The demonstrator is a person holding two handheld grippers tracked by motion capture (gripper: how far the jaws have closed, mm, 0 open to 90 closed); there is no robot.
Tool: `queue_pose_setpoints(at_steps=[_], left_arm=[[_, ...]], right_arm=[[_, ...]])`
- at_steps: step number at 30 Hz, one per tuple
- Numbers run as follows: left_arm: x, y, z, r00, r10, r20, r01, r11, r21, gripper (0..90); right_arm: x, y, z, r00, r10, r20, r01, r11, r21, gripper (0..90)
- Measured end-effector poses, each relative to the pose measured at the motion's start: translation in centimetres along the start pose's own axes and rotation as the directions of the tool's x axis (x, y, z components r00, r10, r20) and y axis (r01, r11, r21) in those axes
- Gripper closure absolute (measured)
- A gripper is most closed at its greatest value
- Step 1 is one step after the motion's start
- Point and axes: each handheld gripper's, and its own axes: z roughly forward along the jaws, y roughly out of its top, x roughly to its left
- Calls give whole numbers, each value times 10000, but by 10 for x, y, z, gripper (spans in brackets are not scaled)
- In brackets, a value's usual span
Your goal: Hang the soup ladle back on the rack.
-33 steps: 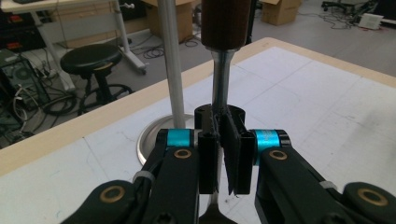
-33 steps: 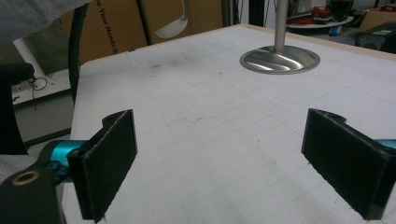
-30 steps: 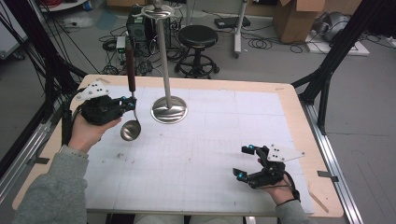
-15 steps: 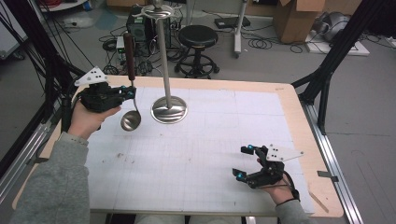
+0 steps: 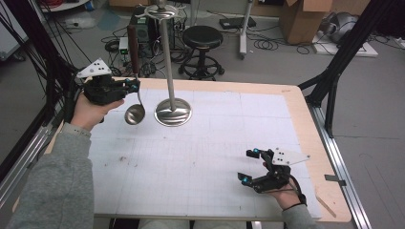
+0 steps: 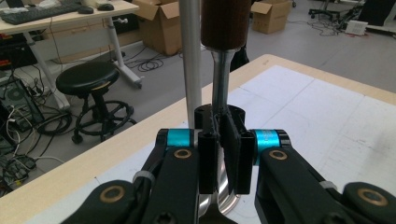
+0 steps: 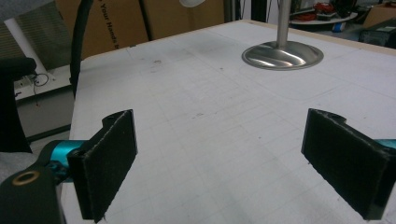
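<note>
A steel ladle (image 5: 134,113) with a dark wooden handle (image 5: 132,45) hangs upright, bowl down, above the table's far left. My left gripper (image 5: 133,86) is shut on its metal shaft (image 6: 219,88), just below the handle (image 6: 224,23). Right beside it rises a steel stand (image 5: 173,111) with a round base, a tall pole (image 6: 190,60) and a ringed top (image 5: 160,10). My right gripper (image 5: 249,165) rests near the table's front right, open, with nothing between its pads (image 7: 109,158). The stand's base (image 7: 282,54) lies far ahead of it.
The white gridded mat (image 5: 205,157) covers the wooden table (image 5: 305,124). Behind the table are a black stool (image 5: 202,36), cables, cardboard boxes (image 5: 301,19) and black frame posts (image 5: 341,62) at the right.
My left hand has lifted the ladle and carried it towards the table's far edge, closer to the stand's pole. The right gripper has stayed put.
</note>
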Motion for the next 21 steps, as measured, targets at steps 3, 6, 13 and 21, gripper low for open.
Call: queue_pose_setpoints(at_steps=[3,6,13,21], left_arm=[[4,2,-2,9998,151,99,-151,9999,1,843],[11,6,-6,9995,66,294,-59,9997,-249,843],[21,12,-3,9994,-184,302,194,9992,-335,843],[23,16,11,9995,-232,216,233,9997,-31,843]], right_arm=[[-1,0,-1,10000,34,61,-33,10000,-92,95],[-1,-1,-1,10000,34,52,-34,10000,-65,95],[0,0,-3,9999,-48,95,50,9998,-207,95],[0,1,-4,9999,-71,115,73,9998,-208,95]])
